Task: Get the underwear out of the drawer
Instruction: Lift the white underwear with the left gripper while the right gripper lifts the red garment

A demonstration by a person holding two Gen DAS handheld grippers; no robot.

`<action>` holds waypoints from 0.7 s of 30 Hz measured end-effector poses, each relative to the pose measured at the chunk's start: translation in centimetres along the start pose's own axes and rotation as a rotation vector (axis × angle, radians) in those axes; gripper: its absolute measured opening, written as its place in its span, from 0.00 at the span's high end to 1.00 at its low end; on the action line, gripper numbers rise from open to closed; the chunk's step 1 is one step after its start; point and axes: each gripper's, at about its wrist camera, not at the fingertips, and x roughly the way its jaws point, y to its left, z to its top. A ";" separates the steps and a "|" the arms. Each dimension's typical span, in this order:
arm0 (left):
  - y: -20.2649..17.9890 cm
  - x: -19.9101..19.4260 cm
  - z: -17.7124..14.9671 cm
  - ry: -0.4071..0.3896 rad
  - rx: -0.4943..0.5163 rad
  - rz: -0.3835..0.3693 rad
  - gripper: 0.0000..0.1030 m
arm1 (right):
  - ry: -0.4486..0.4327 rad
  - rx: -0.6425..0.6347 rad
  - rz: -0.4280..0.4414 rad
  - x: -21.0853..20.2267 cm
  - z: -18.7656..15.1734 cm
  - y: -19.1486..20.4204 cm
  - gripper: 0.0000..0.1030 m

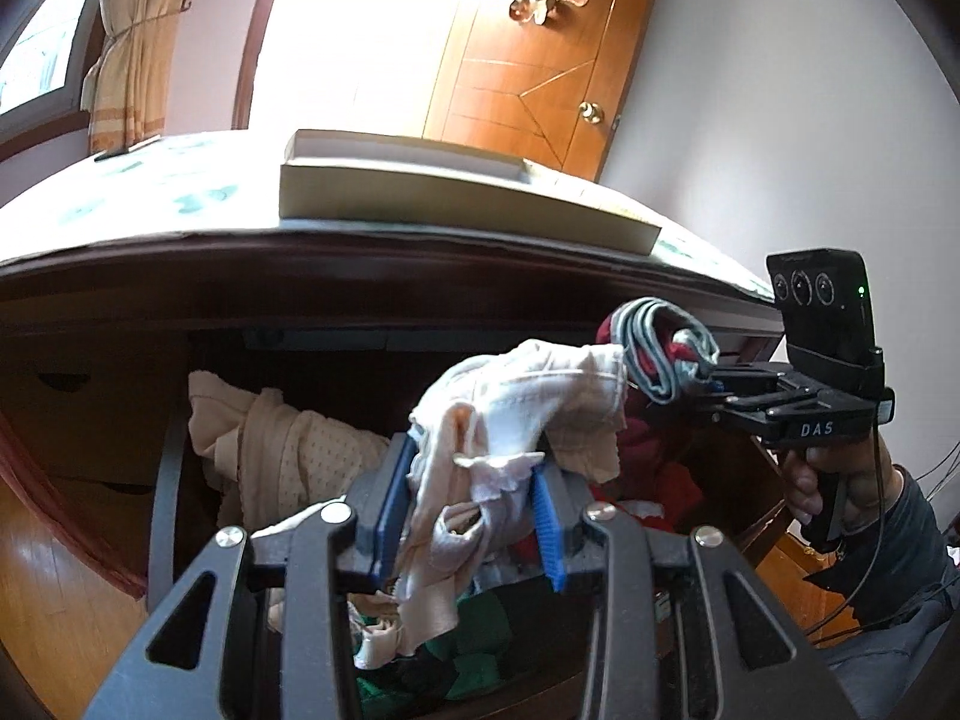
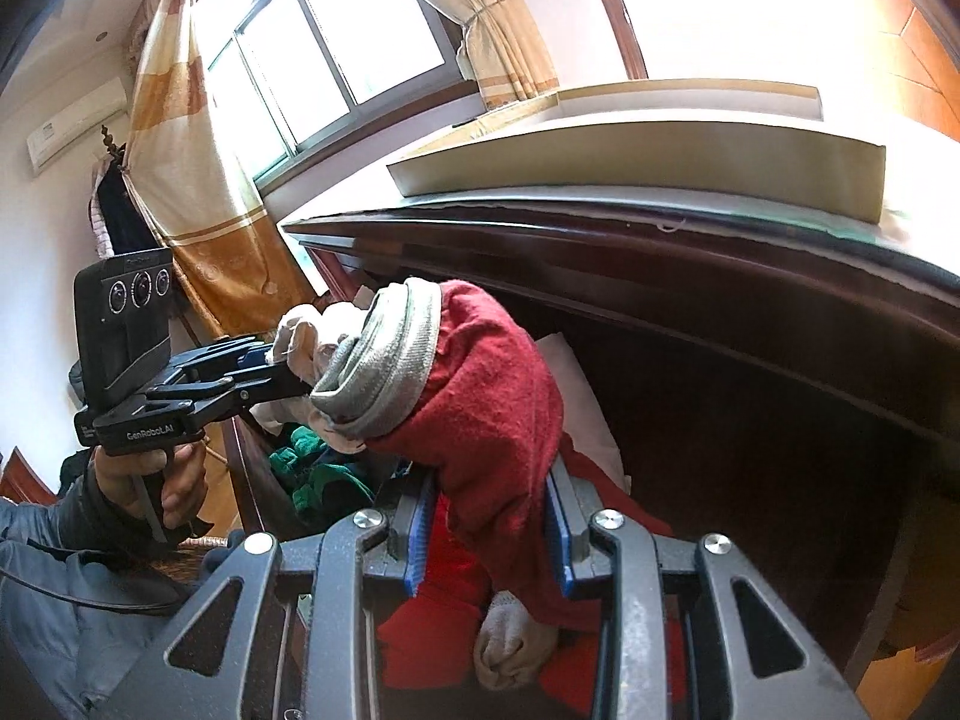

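Each hand-held gripper is dark grey — blue ribbed pads, silver screws, seemingly grey-blue sleeves.

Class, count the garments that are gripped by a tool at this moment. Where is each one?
2. A white-and-cream garment is in the left tool; a red garment with a grey band is in the right tool. More clothes lie loose in the drawer, partly hidden.

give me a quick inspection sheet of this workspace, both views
surface: desk top carries a flat box
job's things: white underwear and red underwear lifted above the open drawer
clutter: beige and green garments left in drawer
grippers: left gripper shut on white underwear; right gripper shut on red underwear
cables: black cable at right handle
surroundings: door, window, curtains
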 end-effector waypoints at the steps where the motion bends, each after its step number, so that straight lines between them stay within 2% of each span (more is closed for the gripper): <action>1: 0.0 -0.1 0.0 -0.005 0.001 0.001 0.65 | -0.005 -0.003 0.001 -0.1 -0.1 0.0 0.67; 10: -0.1 -0.5 -0.4 -0.052 -0.013 0.007 0.65 | -0.080 -0.075 -0.008 -1.4 -0.5 0.8 0.67; 21: -0.2 -1.8 -0.9 -0.125 -0.031 0.014 0.65 | -0.135 -0.106 -0.014 -2.0 -0.4 1.6 0.67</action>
